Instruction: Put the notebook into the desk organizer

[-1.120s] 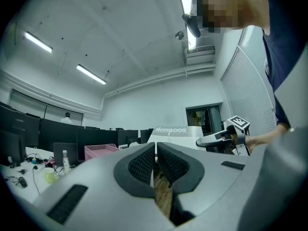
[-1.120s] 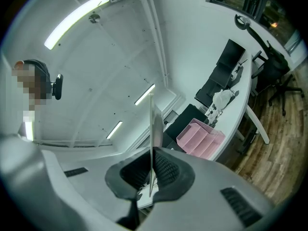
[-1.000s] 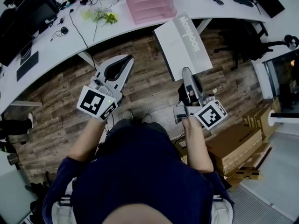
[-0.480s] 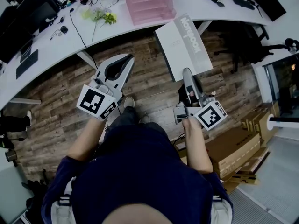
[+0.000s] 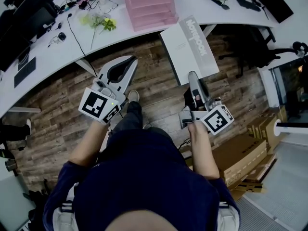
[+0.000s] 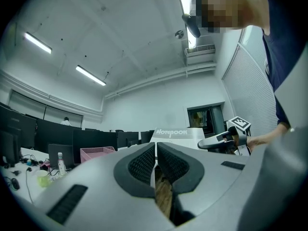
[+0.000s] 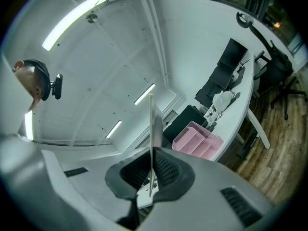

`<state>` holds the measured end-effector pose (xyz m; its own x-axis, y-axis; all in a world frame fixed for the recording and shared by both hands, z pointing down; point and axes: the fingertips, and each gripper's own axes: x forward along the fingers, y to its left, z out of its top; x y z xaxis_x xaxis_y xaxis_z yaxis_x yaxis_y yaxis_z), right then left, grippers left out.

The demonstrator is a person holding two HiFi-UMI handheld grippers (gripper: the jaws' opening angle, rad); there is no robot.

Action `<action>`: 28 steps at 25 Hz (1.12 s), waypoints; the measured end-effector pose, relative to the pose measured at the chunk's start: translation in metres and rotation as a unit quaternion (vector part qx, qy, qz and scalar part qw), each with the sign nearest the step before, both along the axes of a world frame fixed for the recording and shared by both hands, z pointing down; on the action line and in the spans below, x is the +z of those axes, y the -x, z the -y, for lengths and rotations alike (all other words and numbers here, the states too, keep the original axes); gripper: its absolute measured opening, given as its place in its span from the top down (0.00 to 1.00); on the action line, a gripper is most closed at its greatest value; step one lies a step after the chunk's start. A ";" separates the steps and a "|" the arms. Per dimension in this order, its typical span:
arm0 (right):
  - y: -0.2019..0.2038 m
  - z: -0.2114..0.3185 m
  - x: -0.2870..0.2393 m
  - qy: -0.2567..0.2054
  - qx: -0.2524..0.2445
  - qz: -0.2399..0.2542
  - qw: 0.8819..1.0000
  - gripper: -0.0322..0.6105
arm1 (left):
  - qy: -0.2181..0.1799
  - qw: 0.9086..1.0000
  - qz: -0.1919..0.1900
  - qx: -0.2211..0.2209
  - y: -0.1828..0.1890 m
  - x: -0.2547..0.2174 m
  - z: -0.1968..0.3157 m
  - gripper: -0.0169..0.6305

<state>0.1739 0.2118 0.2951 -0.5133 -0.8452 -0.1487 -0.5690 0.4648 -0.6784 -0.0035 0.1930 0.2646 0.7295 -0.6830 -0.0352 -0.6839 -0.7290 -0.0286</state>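
The right gripper is clamped on the bottom edge of the notebook. The notebook is a flat white rectangle with grey letters down 1 side. It hangs in the air over the brown wooden floor, in the upper middle of the head view, near the edge of the bench. In the right gripper view it looks like a thin line between 2 bumpy black pads. The left gripper has its jaws pressed together with nothing in them (only a tiny slit shows). The desk organizer is pink, with stacked trays. It sits on the curved white bench at the top.
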 end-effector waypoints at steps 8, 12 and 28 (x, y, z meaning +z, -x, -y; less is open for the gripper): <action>0.008 0.058 0.011 0.016 -0.003 -0.006 1.000 0.93 | 0.015 1.000 -0.009 -0.006 0.012 0.013 0.056 0.91; 0.016 0.091 0.016 0.023 -0.004 -0.009 1.000 0.93 | 0.024 1.000 -0.011 -0.010 0.022 0.021 0.088 0.91; 0.057 0.209 0.030 0.049 0.007 -0.015 0.999 0.93 | 0.048 0.999 -0.013 0.008 0.057 0.036 0.214 0.91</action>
